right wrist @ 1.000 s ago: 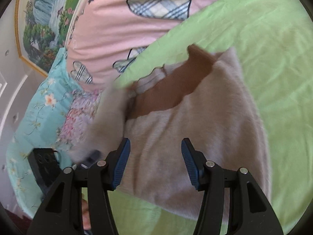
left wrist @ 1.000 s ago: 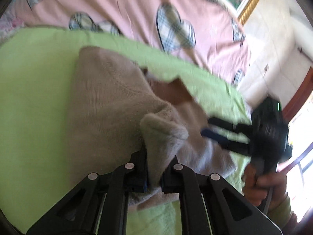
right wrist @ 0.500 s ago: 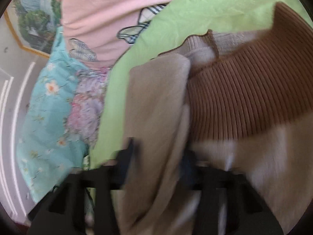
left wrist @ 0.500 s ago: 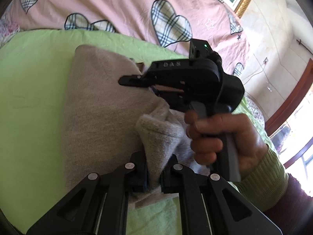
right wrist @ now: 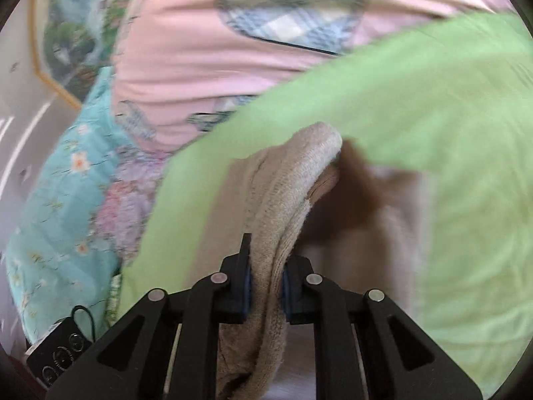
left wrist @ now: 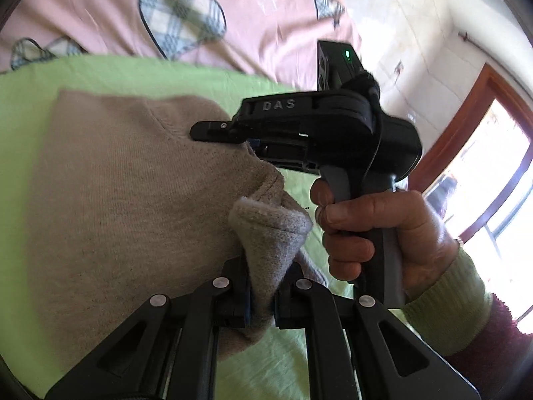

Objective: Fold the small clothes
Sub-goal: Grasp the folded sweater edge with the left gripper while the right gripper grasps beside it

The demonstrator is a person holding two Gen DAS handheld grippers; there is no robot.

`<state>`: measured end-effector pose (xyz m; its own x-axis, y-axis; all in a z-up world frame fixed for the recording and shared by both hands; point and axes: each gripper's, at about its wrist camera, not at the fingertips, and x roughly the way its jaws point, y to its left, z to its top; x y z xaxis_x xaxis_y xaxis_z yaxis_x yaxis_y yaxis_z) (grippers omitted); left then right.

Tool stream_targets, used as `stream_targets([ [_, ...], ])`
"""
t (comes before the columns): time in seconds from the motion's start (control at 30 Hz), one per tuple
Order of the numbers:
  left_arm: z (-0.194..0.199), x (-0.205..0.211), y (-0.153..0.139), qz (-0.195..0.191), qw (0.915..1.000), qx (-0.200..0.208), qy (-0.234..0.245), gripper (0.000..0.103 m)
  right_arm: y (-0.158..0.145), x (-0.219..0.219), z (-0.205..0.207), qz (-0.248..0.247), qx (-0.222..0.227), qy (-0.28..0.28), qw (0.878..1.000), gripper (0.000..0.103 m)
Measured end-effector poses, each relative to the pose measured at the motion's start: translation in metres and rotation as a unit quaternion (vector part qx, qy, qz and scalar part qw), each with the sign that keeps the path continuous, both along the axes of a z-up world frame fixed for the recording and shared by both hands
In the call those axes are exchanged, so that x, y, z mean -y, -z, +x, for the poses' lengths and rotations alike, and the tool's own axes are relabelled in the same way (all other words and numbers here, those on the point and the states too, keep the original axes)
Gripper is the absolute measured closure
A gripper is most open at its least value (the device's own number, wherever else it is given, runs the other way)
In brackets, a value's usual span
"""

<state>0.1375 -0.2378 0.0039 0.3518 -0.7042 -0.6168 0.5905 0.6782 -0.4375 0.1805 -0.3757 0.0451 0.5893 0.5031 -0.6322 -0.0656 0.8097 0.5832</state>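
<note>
Both hand-held grippers, left (left wrist: 261, 296) and right (right wrist: 266, 295), clamped on beige sweater (left wrist: 126, 200) folds; its length left-to-right over green sheet (left wrist: 20, 113).

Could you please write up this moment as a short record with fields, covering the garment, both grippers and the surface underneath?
garment: beige knit sweater, lying partly on the bed, brown ribbed part visible in the right wrist view
left gripper: shut on a fold of the sweater
right gripper: shut on a bunched sweater edge
right hand: holding the right gripper's handle, above the sweater
surface: green blanket
background: pink bedding with plaid hearts
image quality: right wrist view blurred
</note>
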Motion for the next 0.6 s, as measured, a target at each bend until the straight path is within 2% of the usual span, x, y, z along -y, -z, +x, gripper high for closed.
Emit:
stream_targets([
  [0.1,-0.001,0.013,0.007,0.010,0.9999,-0.004,0.004,0.096,0.010,0.009,-0.003,-0.004,-0.008,0.009,1.000,0.087],
  [0.2,0.000,0.018,0.009,0.006,0.9999,-0.005,0.007,0.096,0.005,0.016,-0.004,0.004,0.009,0.010,1.000,0.087],
  [0.37,0.007,0.021,0.027,0.018,0.9996,-0.019,0.010,0.095,0.021,0.018,0.001,-0.030,-0.002,0.012,0.999,0.087],
  [0.43,0.006,0.023,0.025,0.020,0.9996,-0.019,0.011,0.094,0.025,0.018,-0.001,-0.033,-0.001,0.014,0.999,0.087],
  [0.53,0.001,0.017,0.019,0.017,0.9990,-0.030,0.028,0.082,0.022,0.020,-0.006,-0.030,0.003,0.025,0.999,0.084],
  [0.6,-0.001,0.011,0.013,0.021,0.9985,-0.035,0.038,0.076,0.016,0.020,-0.012,-0.049,0.008,0.034,0.998,0.079],
])
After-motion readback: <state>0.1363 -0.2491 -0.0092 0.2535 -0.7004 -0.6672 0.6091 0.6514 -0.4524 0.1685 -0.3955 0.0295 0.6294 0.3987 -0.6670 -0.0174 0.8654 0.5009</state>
